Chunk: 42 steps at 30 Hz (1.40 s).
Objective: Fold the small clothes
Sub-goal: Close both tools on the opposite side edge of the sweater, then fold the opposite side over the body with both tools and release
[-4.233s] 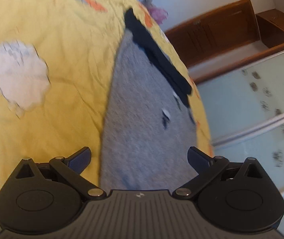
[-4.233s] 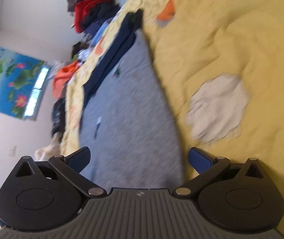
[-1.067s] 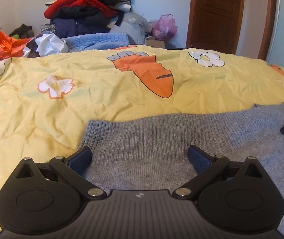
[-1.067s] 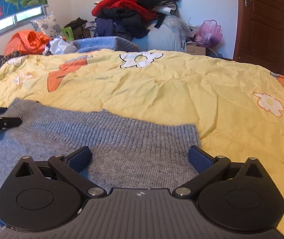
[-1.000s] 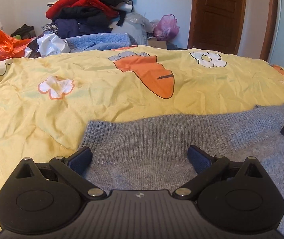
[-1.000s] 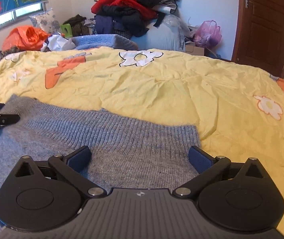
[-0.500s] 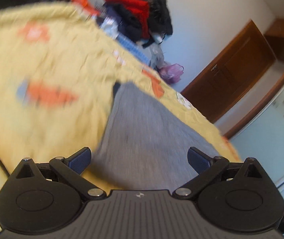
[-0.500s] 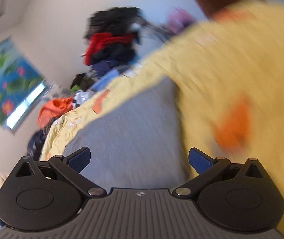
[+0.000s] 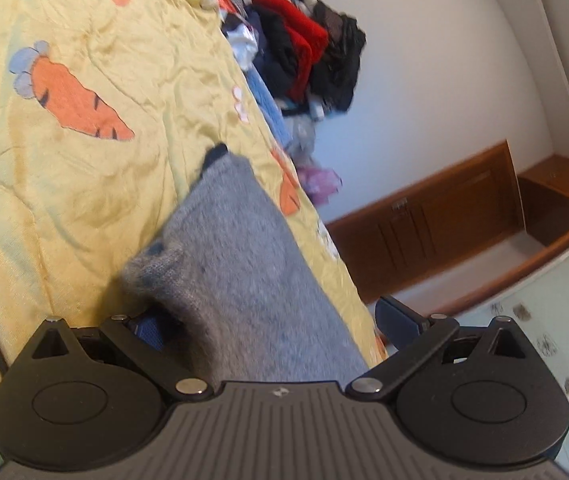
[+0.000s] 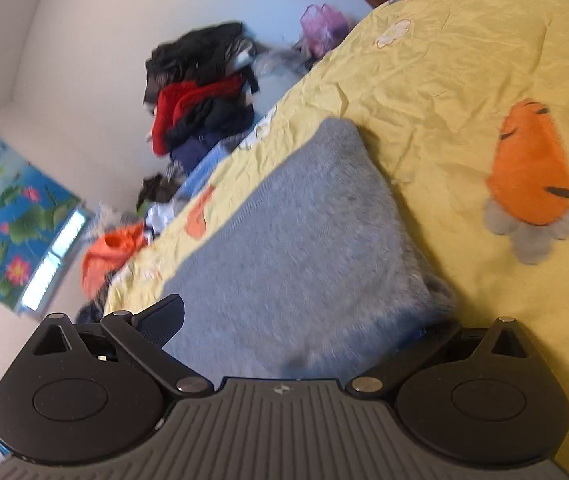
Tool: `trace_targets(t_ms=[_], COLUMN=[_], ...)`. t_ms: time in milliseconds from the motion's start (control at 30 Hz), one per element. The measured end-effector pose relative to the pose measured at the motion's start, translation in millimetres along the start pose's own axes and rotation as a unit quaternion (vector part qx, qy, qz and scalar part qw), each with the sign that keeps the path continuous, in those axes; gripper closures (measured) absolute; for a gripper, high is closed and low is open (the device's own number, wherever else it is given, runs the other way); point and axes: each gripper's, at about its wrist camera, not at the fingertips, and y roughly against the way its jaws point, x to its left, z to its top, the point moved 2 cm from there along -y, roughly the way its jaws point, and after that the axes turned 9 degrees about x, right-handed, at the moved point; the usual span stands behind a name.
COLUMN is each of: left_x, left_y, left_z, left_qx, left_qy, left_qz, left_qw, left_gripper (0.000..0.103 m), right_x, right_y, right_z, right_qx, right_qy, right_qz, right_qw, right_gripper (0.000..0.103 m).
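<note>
A grey knit sweater [image 9: 244,276] lies folded on the yellow carrot-print bedcover [image 9: 64,184]; it also shows in the right wrist view [image 10: 308,248]. My left gripper [image 9: 272,324] is open, tilted sideways, with the sweater's near left corner bunched over its left finger. My right gripper [image 10: 296,320] is open, tilted the other way, with the sweater's near right corner draped over its right finger. A dark navy edge [image 9: 214,154] peeks from under the sweater's far end.
A heap of red, black and navy clothes [image 9: 304,56] sits at the far end of the bed, seen also in the right wrist view [image 10: 200,96]. A brown wooden door [image 9: 436,224] and a lotus picture [image 10: 12,216] are on the walls.
Both grippers have rolled sideways from the level view a second ago and dropped to the sweater's near corners. The fabric now bunches over each outer finger.
</note>
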Motion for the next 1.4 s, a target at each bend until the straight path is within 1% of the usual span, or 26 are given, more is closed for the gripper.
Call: trace_targets(t_ms=[33,67,100,133,167,200,233,267,300,400,500,633,767,867,967,1033,1100,1133,1167,1200,1233,1267,1300,1333,1367,1400], left_x=[-0.6,-1.8,-2.2,-1.7,0.2,4.5,9.6,11.5,9.4,-11.2,-29.9,-51.6,-47.5,-38.2,-36.2,-33.5,-22.2,-17.0,-14.7,-14.5,-15.2,-16.8,-18.6,-21.6,-24.4,-29.4], left_y=[0.5,-0.9,-3.3,-7.2,-11.6,-15.2,-16.4,-17.0,-17.0,-15.9,-4.4,34.7,82.3,117.4,148.9,162.0,162.7,164.1,167.0,172.6,179.8,188.6,198.6,207.8,215.1,218.2], left_z=[-1.3,-3.3,-5.0,-6.4,-6.9,-6.8,-6.0,-3.7,-2.5,-7.0,-13.6,-26.5,-42.4,-59.0,-83.2,-99.3,-109.9,-113.4,-115.2,-114.5,-110.8,-105.4,-98.0,-87.5,-76.2,-63.1], left_qx=[-0.009,-0.017,-0.018,-0.013,-0.009,-0.005,-0.001,0.002,0.005,0.007,0.012,0.028,0.059,0.085,0.101,0.111,0.14,0.146,0.144,0.139,0.133,0.115,0.083,0.043,0.005,-0.029], left_qy=[-0.001,-0.005,-0.015,-0.026,-0.031,-0.034,-0.028,-0.02,-0.029,-0.104,-0.157,-0.216,-0.215,-0.191,-0.186,-0.216,-0.248,-0.267,-0.29,-0.306,-0.317,-0.328,-0.334,-0.335,-0.335,-0.337], left_qz=[0.013,0.036,0.062,0.09,0.112,0.126,0.13,0.125,0.134,0.186,0.196,0.175,0.164,0.153,0.151,0.161,0.177,0.187,0.2,0.214,0.221,0.229,0.248,0.27,0.285,0.291], left_qw=[0.9999,0.9992,0.9978,0.9955,0.9932,0.9915,0.9911,0.9919,0.9905,0.977,0.9678,0.9601,0.961,0.9659,0.9657,0.9566,0.9421,0.934,0.9248,0.9172,0.9127,0.9092,0.9056,0.9015,0.898,0.8948], left_gripper=[0.005,0.016,0.035,0.046,0.07,0.09,0.093,0.094,0.094,0.096,0.097,0.098,0.098,0.098,0.098,0.098,0.095,0.095,0.093,0.084,0.078,0.067,0.054,0.044,0.025,0.02], right_x=[0.7,1.7,1.7,-0.1,-4.6,-9.4,-15.4,-20.9,-24.6,-14.8,1.7,17.1,11.7,-4.4,-12.6,-13.6,-13.9,-15.4,-18.2,-20.3,-21.4,-23.0,-23.3,-23.9,-23.3,-22.2], right_y=[-2.8,-5.7,-8.2,-9.7,-10.6,-12.9,-13.8,-13.8,-12.4,-9.1,5.3,35.1,75.3,107.9,139.5,155.5,158.5,157.0,156.1,155.9,157.5,162.9,171.7,182.4,190.6,196.1], right_z=[-1.1,-2.8,-4.5,-6.8,-8.4,-9.0,-8.6,-8.0,-7.7,-8.2,-7.9,-13.2,-37.8,-62.1,-87.7,-102.5,-113.9,-116.9,-117.7,-115.3,-110.6,-106.9,-101.3,-94.4,-85.8,-75.9], right_qx=[-0.007,-0.011,-0.012,-0.013,-0.011,-0.008,-0.009,-0.01,-0.01,-0.006,-0.016,-0.003,0.025,0.058,0.077,0.085,0.104,0.113,0.114,0.117,0.12,0.116,0.099,0.078,0.056,0.034], right_qy=[0.001,0.003,0.006,0.006,0.002,-0.004,-0.013,-0.024,-0.032,0.009,0.051,0.086,0.079,0.03,-0.012,-0.023,-0.008,0.001,0.0,0.0,0.003,0.002,0.006,0.015,0.025,0.038], right_qz=[-0.005,-0.015,-0.024,-0.03,-0.035,-0.041,-0.044,-0.033,-0.026,-0.031,-0.03,-0.014,0.0,0.024,0.038,0.038,0.023,0.017,0.003,-0.013,-0.029,-0.037,-0.033,-0.029,-0.033,-0.045], right_qw=[1.0,1.0,1.0,0.999,0.999,0.999,0.999,0.999,0.999,0.999,0.998,0.996,0.997,0.998,0.996,0.995,0.994,0.993,0.993,0.993,0.992,0.993,0.994,0.996,0.998,0.998], right_gripper=[0.01,0.022,0.03,0.049,0.069,0.08,0.091,0.092,0.092,0.092,0.092,0.092,0.092,0.092,0.092,0.092,0.09,0.084,0.074,0.065,0.043,0.029,0.026,0.026,0.026,0.026])
